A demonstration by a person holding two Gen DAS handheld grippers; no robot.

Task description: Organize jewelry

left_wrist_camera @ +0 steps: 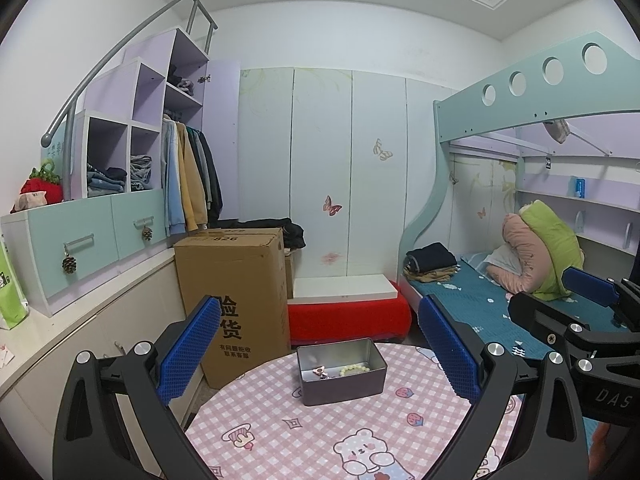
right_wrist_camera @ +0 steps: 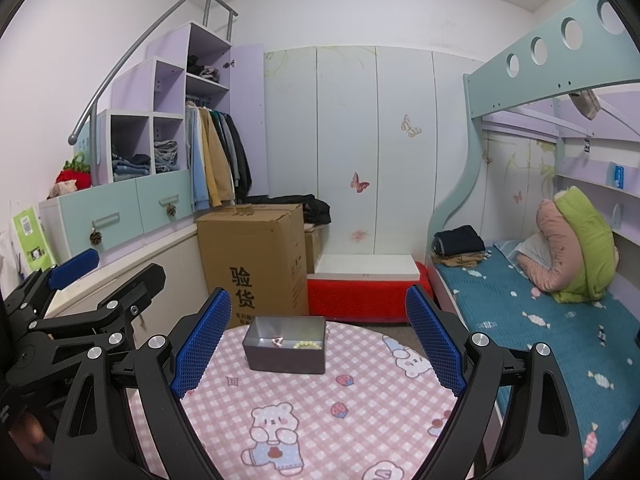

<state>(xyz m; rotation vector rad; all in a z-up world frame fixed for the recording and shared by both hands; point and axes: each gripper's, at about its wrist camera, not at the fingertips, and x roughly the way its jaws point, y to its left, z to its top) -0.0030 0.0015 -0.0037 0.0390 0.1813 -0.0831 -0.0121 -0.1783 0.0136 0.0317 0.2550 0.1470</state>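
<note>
A grey metal tin stands open on a round table with a pink checked cloth. Inside it lie a pale bead bracelet and a small pink trinket. My left gripper is open and empty, held above the table just short of the tin. In the right wrist view the tin holds the same bracelet and trinket. My right gripper is open and empty, also short of the tin. Each gripper shows at the edge of the other's view.
A tall cardboard box stands behind the table on the left. A red bench with a white top is behind the table. A bunk bed with a blue sheet is on the right. Low cabinets run along the left.
</note>
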